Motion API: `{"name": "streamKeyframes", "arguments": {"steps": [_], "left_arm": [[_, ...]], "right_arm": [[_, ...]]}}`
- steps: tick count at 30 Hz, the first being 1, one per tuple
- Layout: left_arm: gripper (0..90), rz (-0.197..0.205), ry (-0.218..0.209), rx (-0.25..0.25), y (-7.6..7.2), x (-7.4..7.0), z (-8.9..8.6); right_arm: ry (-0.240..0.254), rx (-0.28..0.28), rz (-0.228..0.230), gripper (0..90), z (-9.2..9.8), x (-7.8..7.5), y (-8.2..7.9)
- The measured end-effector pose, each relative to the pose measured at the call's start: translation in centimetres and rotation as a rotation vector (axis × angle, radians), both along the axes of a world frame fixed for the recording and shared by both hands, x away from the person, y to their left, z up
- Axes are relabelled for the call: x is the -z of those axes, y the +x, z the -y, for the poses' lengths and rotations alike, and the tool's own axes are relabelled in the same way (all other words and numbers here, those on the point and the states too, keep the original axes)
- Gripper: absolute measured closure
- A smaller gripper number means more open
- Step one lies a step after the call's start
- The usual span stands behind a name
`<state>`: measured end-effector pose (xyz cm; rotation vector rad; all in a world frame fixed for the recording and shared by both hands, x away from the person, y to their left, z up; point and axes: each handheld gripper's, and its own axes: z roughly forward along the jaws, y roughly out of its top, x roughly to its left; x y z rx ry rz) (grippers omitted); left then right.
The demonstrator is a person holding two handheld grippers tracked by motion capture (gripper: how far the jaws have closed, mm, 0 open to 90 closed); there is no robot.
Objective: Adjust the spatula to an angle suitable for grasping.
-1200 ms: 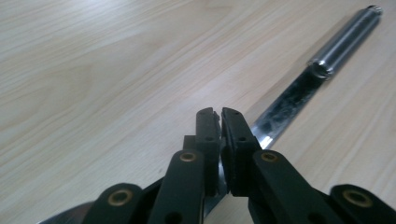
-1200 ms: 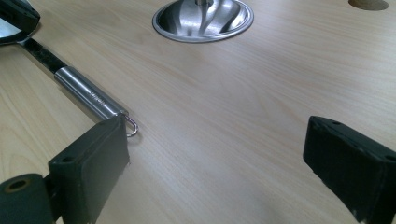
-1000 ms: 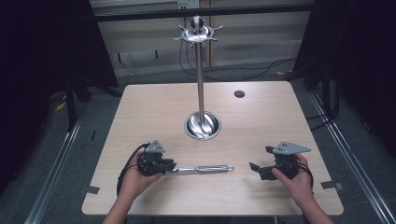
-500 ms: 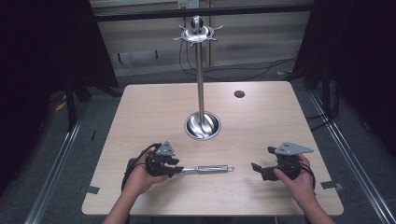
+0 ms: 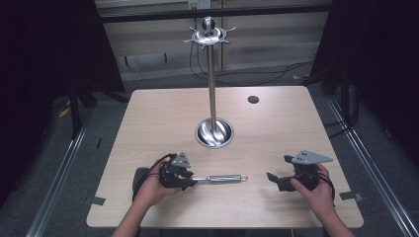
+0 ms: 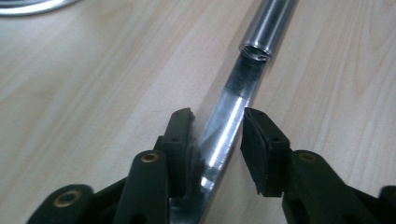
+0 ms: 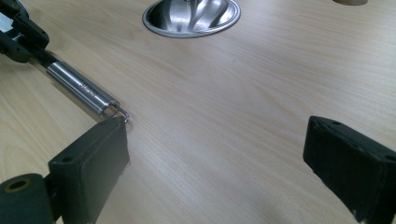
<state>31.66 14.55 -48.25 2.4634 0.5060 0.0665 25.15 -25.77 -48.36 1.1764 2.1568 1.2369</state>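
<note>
We saw the left claw (image 6: 217, 140) had just been opening, pads off the utensil (image 6: 233, 112) lying between them; right claw (image 7: 224, 163) wide, empty.

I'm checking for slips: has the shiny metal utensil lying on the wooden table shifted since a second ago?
No. The shiny metal utensil lies where it did, its ringed end at the same spot below the round steel stand base; the left gripper straddles its flat shaft.
</note>
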Motion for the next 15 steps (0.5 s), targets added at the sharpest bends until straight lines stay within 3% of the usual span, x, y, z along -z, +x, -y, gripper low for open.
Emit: {"name": "streamKeyframes", "arguments": {"steps": [5, 6, 7, 10, 15], "left_arm": [[62.2, 0.010, 0.026, 0.003, 0.0, 0.0, 0.7], [62.2, 0.012, 0.048, 0.019, 0.2, -0.1, 0.8], [62.3, 0.004, 0.031, -0.005, 0.1, 0.0, 1.0], [62.6, 0.004, 0.056, 0.008, 0.4, 0.0, 1.5], [65.2, -0.006, 0.053, 0.001, 0.9, 0.0, 2.2]], "right_arm": [[-0.001, 0.005, -0.002, 6.6, 0.1, 0.0, 0.0], [-0.001, 0.005, -0.002, 6.6, 0.1, 0.0, 0.0], [0.000, 0.003, -0.002, 6.6, 0.0, 0.0, -0.1], [-0.001, 0.003, -0.003, 6.6, 0.0, 0.0, -0.1], [-0.004, -0.001, -0.004, 6.5, 0.0, 0.1, 0.0]]}}
